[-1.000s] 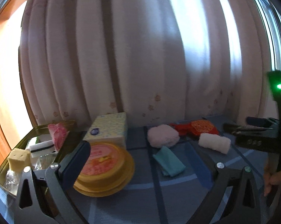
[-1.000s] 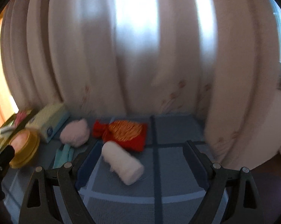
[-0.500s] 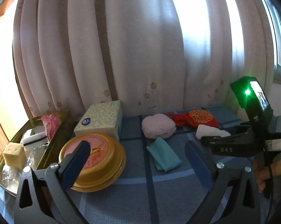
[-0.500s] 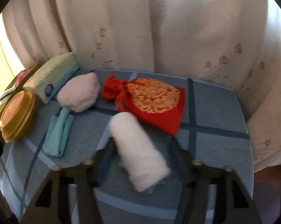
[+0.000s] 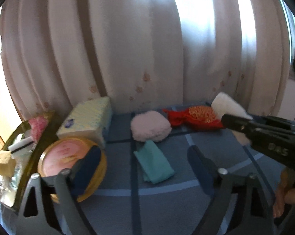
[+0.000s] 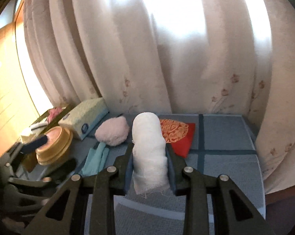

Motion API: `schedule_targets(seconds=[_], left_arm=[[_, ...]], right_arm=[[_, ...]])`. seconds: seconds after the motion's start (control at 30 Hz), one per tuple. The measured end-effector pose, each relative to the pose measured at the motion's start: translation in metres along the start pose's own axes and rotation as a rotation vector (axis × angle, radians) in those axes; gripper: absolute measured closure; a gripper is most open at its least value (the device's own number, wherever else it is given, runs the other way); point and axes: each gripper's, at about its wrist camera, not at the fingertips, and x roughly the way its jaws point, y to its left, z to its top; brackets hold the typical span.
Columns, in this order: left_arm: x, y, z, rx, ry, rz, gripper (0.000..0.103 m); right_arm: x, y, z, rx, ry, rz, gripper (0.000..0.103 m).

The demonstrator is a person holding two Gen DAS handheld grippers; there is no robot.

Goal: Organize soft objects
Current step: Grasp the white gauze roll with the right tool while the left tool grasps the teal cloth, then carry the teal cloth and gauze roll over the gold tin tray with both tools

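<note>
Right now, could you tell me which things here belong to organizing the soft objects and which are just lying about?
Belongs to the job:
white gauze roll, gripped in the right claw
pink fluffy puff
teal cloth
red pouch

Lying about:
tissue box
gold tin
tray
curtain

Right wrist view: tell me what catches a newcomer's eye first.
The white gauze roll stands out at centre, clamped between the right gripper fingers. Behind it on the blue mat lies a red and gold pouch, with a fluffy pink puff to its left.

Cloth (image 5: 154, 163) before puff (image 5: 150, 126)
</note>
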Motion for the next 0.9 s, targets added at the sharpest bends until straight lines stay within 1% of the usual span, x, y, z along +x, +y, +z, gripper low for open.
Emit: schedule_targets(seconds=[0.1,0.13,0.23,0.27,0.3,0.37,0.43,0.47,0.5,0.57,0.6,0.67,0.77,0.8,0.83,0.9], left_arm=[[0.026,-0.006,0.006,-0.027,0.095,0.0,0.032],[0.036,-0.007,0.007,-0.04,0.132,-0.001,0.034],[0.062,-0.007,0.007,-0.082,0.249,-0.005,0.043],[0.068,-0.006,0.005,-0.099,0.281,-0.016,0.047],[0.071,-0.002,0.004,-0.129,0.294,-0.031,0.047],[0.072,0.0,0.003,-0.148,0.295,-0.025,0.049],[0.072,-0.001,0.002,-0.145,0.296,-0.023,0.049],[0.072,0.001,0.002,-0.153,0.292,-0.031,0.055],[0.07,0.003,0.001,-0.167,0.286,-0.038,0.071],[0.069,0.011,0.0,-0.201,0.278,-0.066,0.084],[0.068,0.017,-0.002,-0.228,0.274,-0.086,0.089],[0.067,0.025,-0.004,-0.282,0.265,-0.14,0.092],[0.064,0.041,-0.012,-0.387,0.239,-0.267,0.092],[0.06,0.048,-0.016,-0.43,0.215,-0.314,0.092],[0.056,0.052,-0.018,-0.463,0.184,-0.341,0.092],[0.044,0.062,-0.021,-0.514,0.111,-0.371,0.092]], right_arm=[[-0.002,-0.007,0.001,0.04,-0.008,0.009,0.07],[-0.002,-0.007,0.001,0.049,-0.011,0.009,0.07],[-0.003,-0.008,0.003,0.06,-0.017,0.013,0.07],[-0.003,-0.007,0.003,0.06,-0.017,0.013,0.07],[-0.004,-0.007,0.003,0.062,-0.019,0.012,0.07],[-0.005,-0.008,0.002,0.07,-0.02,0.016,0.07],[-0.003,-0.009,0.002,0.079,-0.014,0.018,0.07],[-0.003,-0.01,0.001,0.085,-0.013,0.019,0.07],[-0.003,-0.011,0.001,0.089,-0.014,0.019,0.07],[-0.005,-0.012,0.001,0.096,-0.021,0.017,0.07],[-0.005,-0.012,0.001,0.097,-0.024,0.017,0.07],[-0.006,-0.013,0.0,0.103,-0.033,0.014,0.07],[-0.009,-0.013,-0.001,0.105,-0.055,0.005,0.07],[-0.011,-0.013,-0.001,0.102,-0.065,0.0,0.07],[-0.012,-0.013,0.0,0.097,-0.075,-0.004,0.07],[-0.014,-0.012,0.0,0.084,-0.094,-0.012,0.07]])
